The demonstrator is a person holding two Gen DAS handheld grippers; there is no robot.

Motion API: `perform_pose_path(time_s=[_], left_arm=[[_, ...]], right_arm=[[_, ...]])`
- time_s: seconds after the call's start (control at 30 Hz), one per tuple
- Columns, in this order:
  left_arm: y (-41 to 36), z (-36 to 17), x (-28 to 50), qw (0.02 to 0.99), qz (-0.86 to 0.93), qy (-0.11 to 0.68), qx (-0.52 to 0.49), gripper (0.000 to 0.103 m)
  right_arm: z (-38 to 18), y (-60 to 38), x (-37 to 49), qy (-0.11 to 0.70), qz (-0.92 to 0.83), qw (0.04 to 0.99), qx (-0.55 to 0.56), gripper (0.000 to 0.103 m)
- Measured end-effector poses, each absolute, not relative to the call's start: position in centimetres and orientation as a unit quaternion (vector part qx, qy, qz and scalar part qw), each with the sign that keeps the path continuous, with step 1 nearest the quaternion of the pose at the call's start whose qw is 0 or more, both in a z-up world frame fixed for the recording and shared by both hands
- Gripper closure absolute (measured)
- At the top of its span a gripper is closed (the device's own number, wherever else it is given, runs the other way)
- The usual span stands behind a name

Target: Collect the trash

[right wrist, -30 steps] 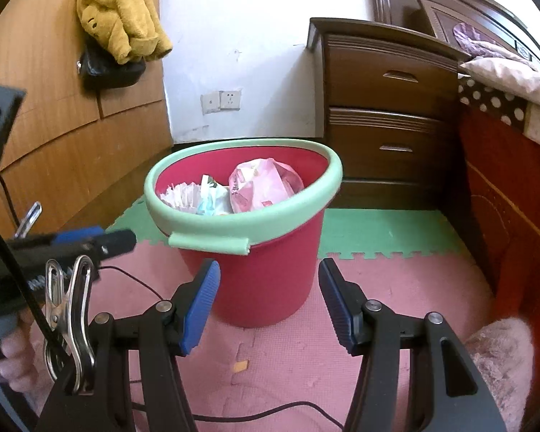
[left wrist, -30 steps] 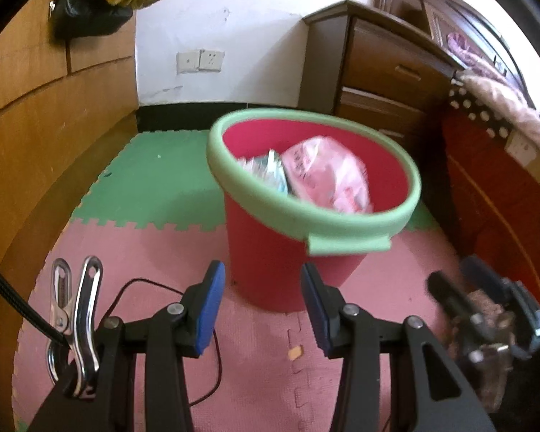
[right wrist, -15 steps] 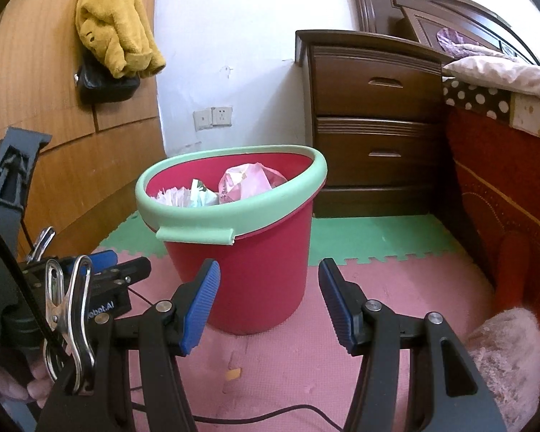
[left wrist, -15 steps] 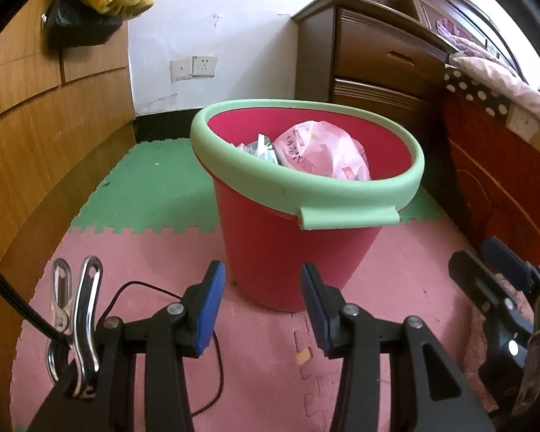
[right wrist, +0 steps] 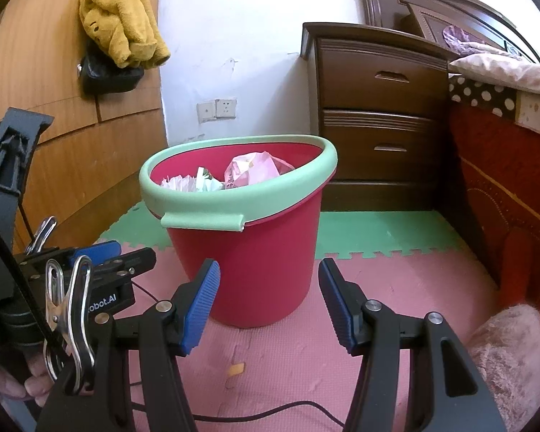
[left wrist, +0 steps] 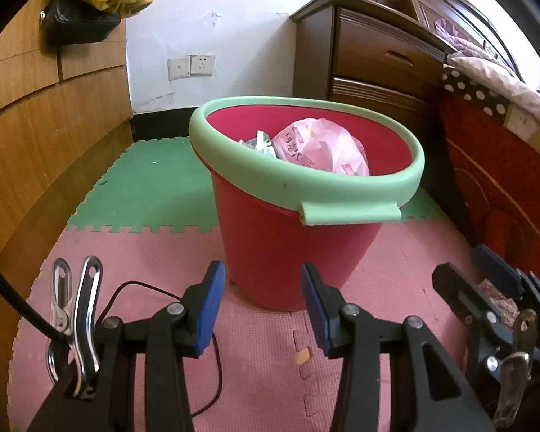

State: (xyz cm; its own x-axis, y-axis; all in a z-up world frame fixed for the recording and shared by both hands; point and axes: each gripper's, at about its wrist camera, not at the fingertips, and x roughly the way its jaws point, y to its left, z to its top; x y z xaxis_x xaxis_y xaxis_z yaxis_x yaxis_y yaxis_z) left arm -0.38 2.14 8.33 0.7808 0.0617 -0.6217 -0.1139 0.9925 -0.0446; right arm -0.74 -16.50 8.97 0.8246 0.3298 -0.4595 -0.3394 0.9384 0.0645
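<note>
A red bucket [left wrist: 288, 244] with a pale green rim [left wrist: 349, 212] stands on the foam floor mats, straight ahead in both wrist views. Inside it lie a crumpled pink plastic bag [left wrist: 320, 147] and some white and green wrappers [right wrist: 194, 183]. My left gripper [left wrist: 262, 280] is open and empty just in front of the bucket. To its right, my right gripper [right wrist: 268, 273] is open and empty at about the same distance from the bucket [right wrist: 255, 259]. A small orange scrap [right wrist: 235, 369] lies on the pink mat below the grippers.
A dark wooden nightstand [right wrist: 381, 115] stands behind the bucket. A bed with a red side panel [right wrist: 504, 216] runs along the right, and a wooden wardrobe [left wrist: 36, 144] along the left. A thin black cable [left wrist: 216, 370] and a pink fluffy slipper [right wrist: 504, 352] lie on the mat.
Both views shifted only slightly. The bucket and its trash stayed in place, and neither gripper's opening changed.
</note>
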Motion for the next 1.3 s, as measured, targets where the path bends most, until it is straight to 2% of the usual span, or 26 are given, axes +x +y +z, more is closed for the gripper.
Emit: perform_pose_path(time_s=[0.83,1.3], left_arm=[[2.2,8.6,-0.2,0.943,0.039,0.329,-0.038,0.057],[2.8,13.1,1.7,0.938,0.042,0.343,-0.028,0.057]], right_arm=[[8.8,-16.5,-0.7,0.239,0.180,0.954,0.001,0.045],[12.9,-15.9,1.3,0.256,0.193,0.947,0.015,0.045]])
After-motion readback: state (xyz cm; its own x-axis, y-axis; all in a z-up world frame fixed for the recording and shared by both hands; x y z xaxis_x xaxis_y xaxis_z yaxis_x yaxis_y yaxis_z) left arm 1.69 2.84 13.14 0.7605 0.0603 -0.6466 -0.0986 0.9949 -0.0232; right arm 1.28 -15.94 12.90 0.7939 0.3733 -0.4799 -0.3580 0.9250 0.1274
